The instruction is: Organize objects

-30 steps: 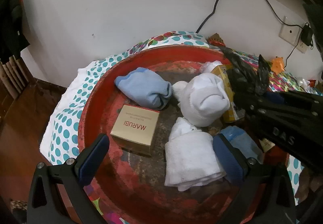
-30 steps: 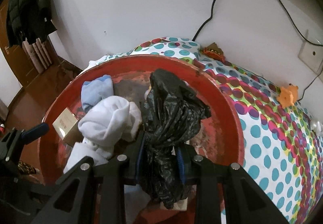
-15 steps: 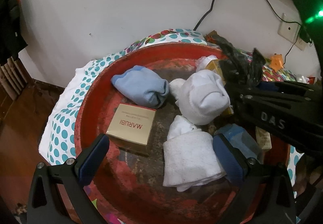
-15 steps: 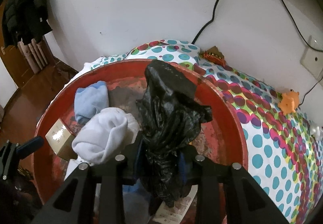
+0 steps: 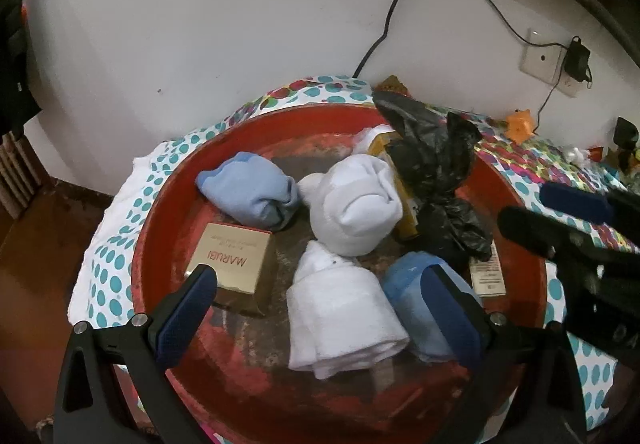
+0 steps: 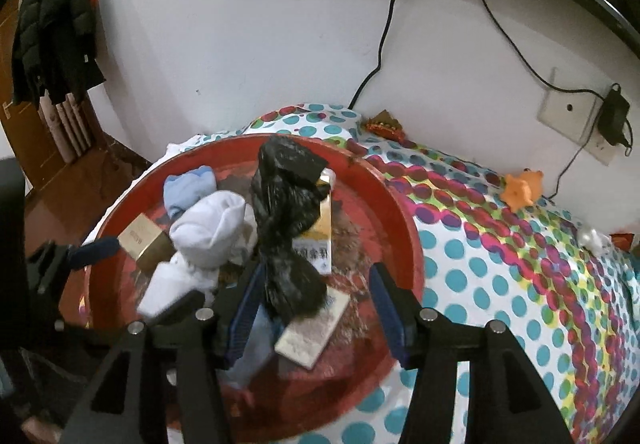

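A round red tray (image 5: 160, 212) (image 6: 404, 228) on a polka-dot cloth holds rolled white socks (image 5: 352, 204) (image 6: 208, 224), a folded white cloth (image 5: 340, 312), light blue sock rolls (image 5: 248, 192) (image 5: 408, 284), a gold MARUBI box (image 5: 232, 260) (image 6: 140, 240), a yellow carton (image 6: 320, 240) and a crumpled black plastic bag (image 5: 436, 172) (image 6: 284, 220). My right gripper (image 6: 316, 312) is open; the bag stands free just beyond its left finger. My left gripper (image 5: 320, 308) is open and empty above the tray's near side.
A polka-dot cloth (image 6: 520, 284) covers the surface to the right. An orange star toy (image 6: 520, 184) and a wall socket with a plugged charger (image 6: 612, 116) are at the back right. A flat white packet (image 6: 316, 328) lies in the tray. A black cable (image 5: 384, 24) hangs down the wall.
My right gripper has opened and let go of the black bag, which now rests in the tray. Both grippers have drawn back a little.
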The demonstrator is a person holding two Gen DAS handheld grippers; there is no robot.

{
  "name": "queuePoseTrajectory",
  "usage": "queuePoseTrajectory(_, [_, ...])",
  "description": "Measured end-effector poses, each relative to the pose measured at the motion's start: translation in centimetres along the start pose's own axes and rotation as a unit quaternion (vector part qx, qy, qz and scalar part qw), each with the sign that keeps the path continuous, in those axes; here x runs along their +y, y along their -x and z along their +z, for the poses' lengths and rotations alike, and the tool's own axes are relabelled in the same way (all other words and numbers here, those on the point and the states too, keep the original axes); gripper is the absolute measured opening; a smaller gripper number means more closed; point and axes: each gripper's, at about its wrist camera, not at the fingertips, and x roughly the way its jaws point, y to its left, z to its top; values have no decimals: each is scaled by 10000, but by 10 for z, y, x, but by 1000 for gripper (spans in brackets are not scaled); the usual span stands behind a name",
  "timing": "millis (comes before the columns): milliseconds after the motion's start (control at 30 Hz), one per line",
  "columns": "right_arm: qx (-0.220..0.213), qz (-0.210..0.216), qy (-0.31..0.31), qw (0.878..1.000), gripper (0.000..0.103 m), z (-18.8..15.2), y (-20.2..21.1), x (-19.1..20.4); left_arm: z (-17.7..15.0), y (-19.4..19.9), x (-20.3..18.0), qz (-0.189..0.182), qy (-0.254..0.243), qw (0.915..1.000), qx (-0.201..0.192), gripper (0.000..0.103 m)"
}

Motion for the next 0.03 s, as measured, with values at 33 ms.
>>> queuePoseTrajectory(33, [21,-8,-3,10000,56,-3,1,0,0,0,0,17,6,10000,15,101])
